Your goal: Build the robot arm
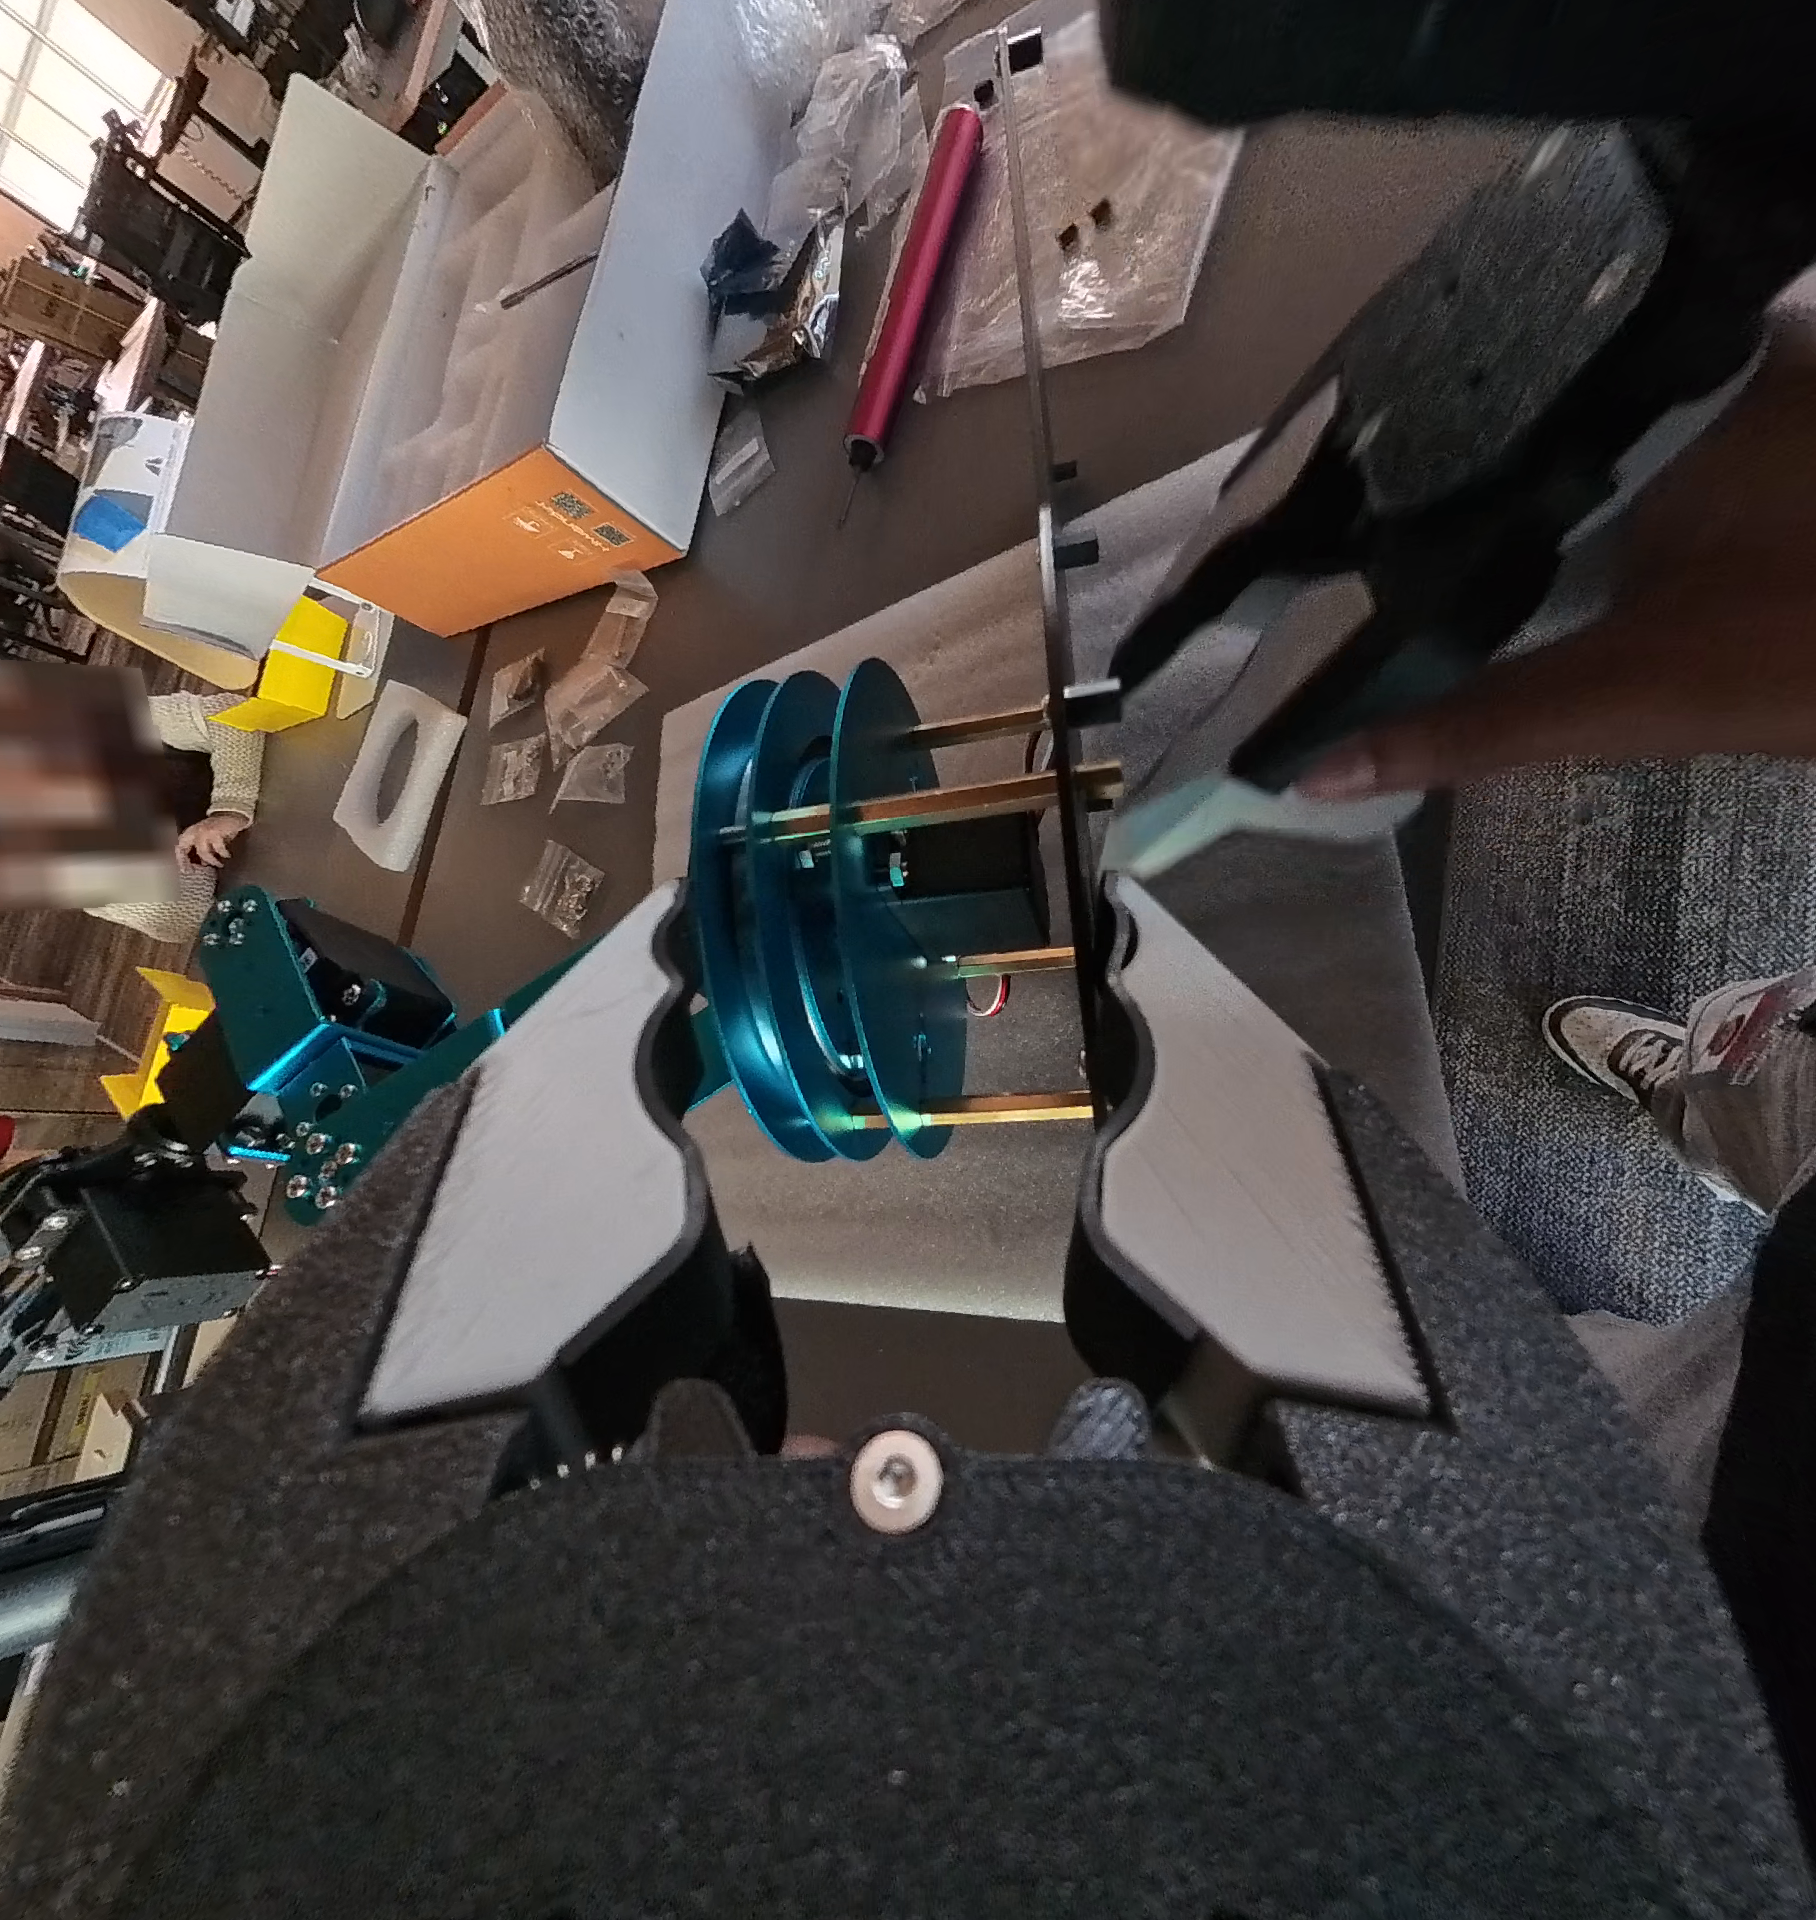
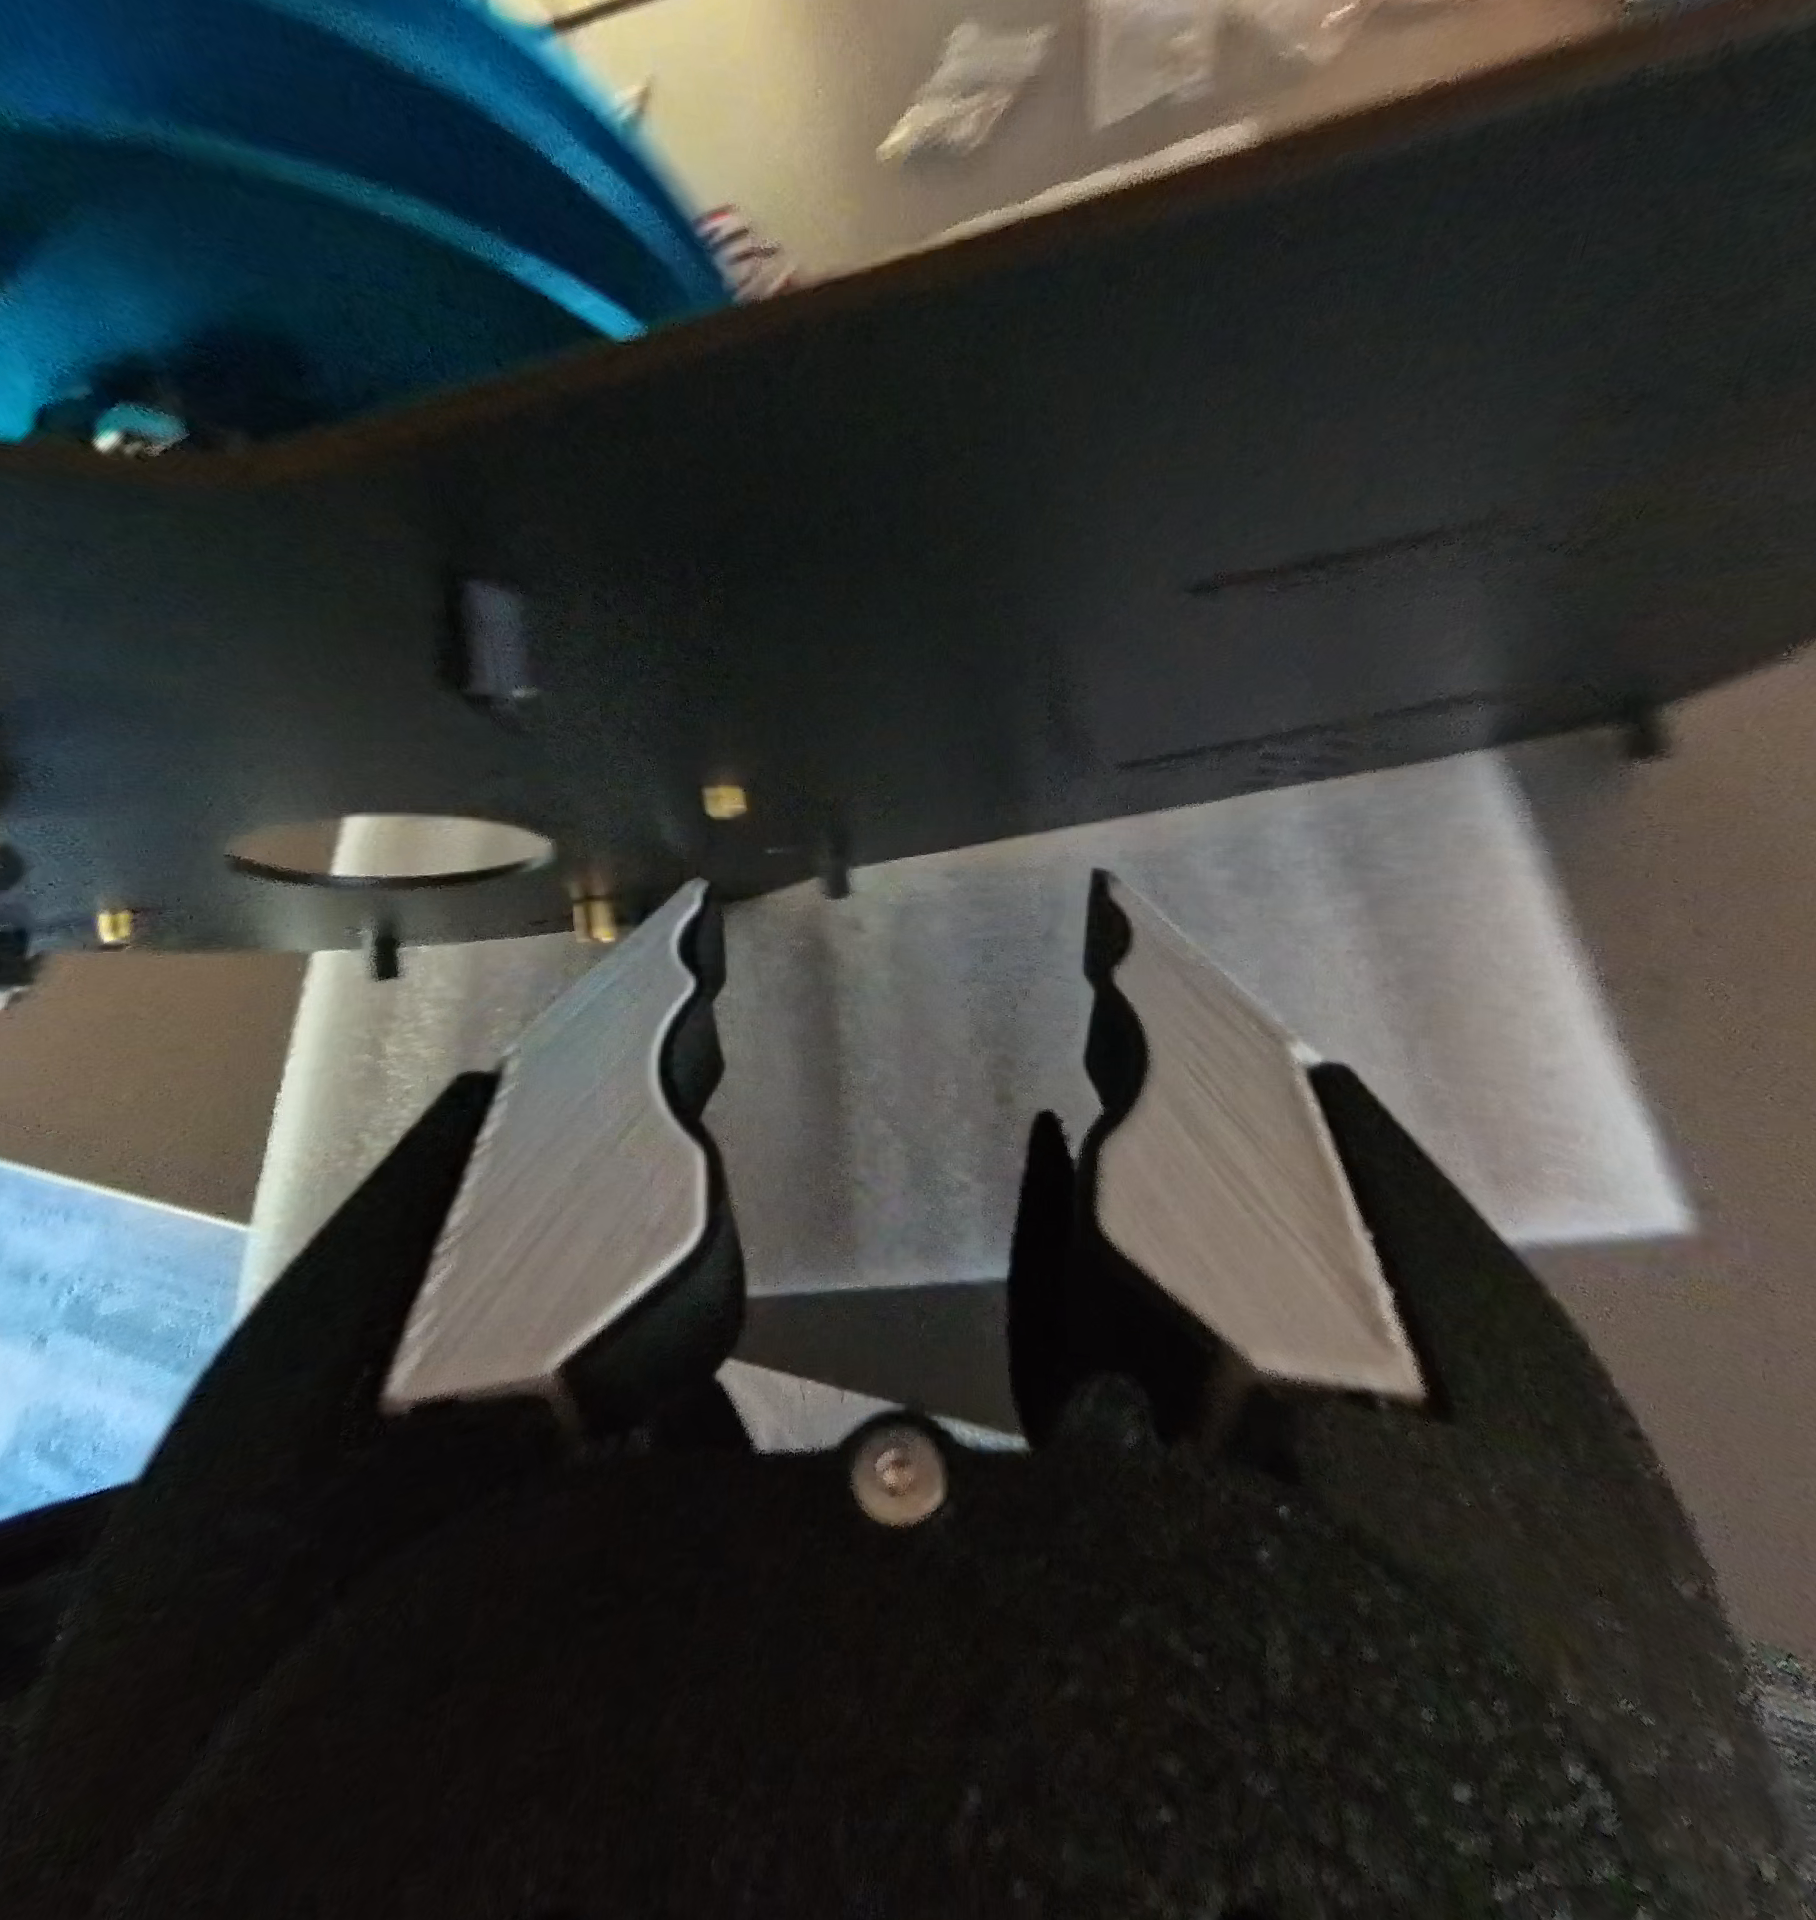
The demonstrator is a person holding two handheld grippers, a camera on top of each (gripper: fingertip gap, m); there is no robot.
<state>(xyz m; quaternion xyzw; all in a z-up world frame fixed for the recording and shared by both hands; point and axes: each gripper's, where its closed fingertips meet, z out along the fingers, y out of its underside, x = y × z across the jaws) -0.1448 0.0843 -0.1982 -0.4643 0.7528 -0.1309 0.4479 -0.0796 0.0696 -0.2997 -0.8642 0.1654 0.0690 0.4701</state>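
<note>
Left gripper (image 1: 888,925) is sitting at centre of the left wrist view w/ its jaws spread wide, straddling the robot base assy (image 1: 831,914): the left finger is lying just beside the teal discs (image 1: 779,894), the right finger is right against the thin black plate (image 1: 1060,582). Can't tell if either pad is actually pressing on the part, so it reads as apart, not clamped. Brass standoffs (image 1: 987,795) are joining discs to plate, running across mid frame. The teal arm links w/ black servos (image 1: 291,1039) are trailing off to lower left.

Right gripper (image 1: 1330,644) is showing upper right in that view, blurred, near the plate's far side. In the right wrist view the right gripper (image 2: 899,894) is holding its jaws apart w/ nothing between them; the tips are sitting just below the black plate (image 2: 987,520), left tip almost at the plate edge, contact unclear. Teal disc (image 2: 260,156) is filling the upper left, out of focus. A grey mat (image 2: 1091,1039) is lying under the fingers.

Elsewhere in the left wrist view: a red tube (image 1: 914,270) at top centre, an orange-and-white box (image 1: 488,364) upper left, small parts bags (image 1: 561,748) mid left, all on the brown table (image 1: 862,540). A person's shoe (image 1: 1621,1039) is showing at right edge.
</note>
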